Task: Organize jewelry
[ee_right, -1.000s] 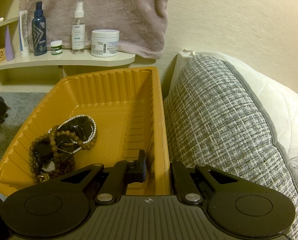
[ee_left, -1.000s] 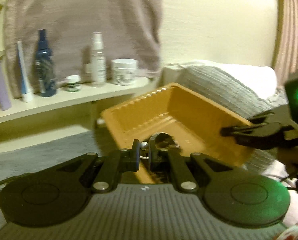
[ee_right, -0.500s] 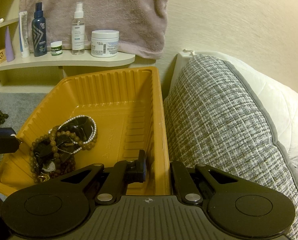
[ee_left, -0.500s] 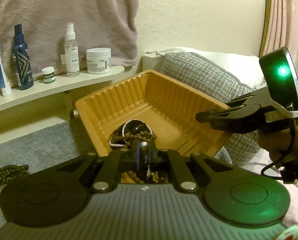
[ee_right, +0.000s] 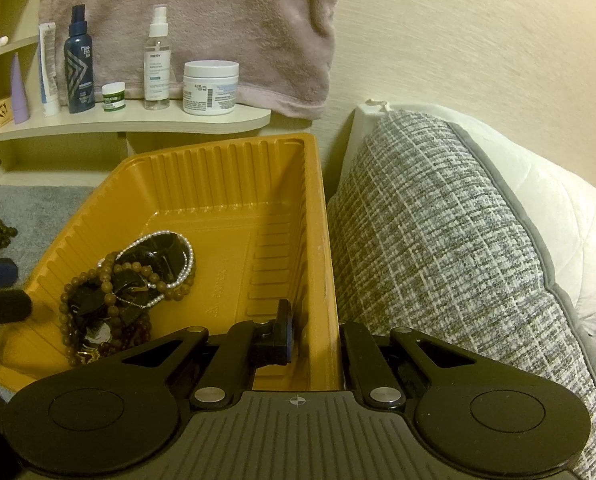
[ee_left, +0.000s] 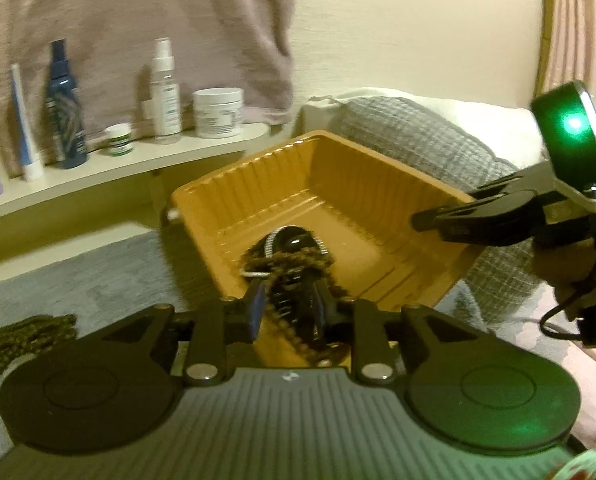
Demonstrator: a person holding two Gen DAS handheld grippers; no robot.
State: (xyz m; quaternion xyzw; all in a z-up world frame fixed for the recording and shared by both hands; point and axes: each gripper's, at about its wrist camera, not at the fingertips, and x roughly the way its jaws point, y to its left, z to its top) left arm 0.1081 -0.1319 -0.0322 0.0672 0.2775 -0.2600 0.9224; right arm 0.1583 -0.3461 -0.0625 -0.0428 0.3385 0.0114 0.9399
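An orange ribbed tray (ee_right: 217, 148) sits on grey carpet and holds a tangle of brown bead strands, pearls and dark pieces (ee_right: 129, 280). My right gripper (ee_right: 318, 336) is shut on the tray's right wall, one finger inside and one outside. In the left wrist view it shows at the tray's (ee_left: 338, 168) right rim as a black gripper (ee_left: 422, 218). My left gripper (ee_left: 287, 304) hovers over the tray's near left corner with its jaws opening. A brown bead strand (ee_left: 293, 320) hangs loose between them above the pile (ee_left: 289, 248). Its fingertips (ee_right: 1, 304) poke in at the right view's left edge.
A green bead strand (ee_left: 21, 336) lies on the carpet left of the tray. A grey woven cushion (ee_right: 438, 260) and a white pillow (ee_right: 570, 240) press against the tray's right side. Behind stands a low shelf (ee_right: 137, 124) with bottles and a white jar (ee_right: 209, 88), under a hanging towel (ee_right: 217, 20).
The left gripper's jaws have parted, and the bead strand they pinched now hangs loose between them. The left view has swung slightly. The right gripper and tray have not moved.
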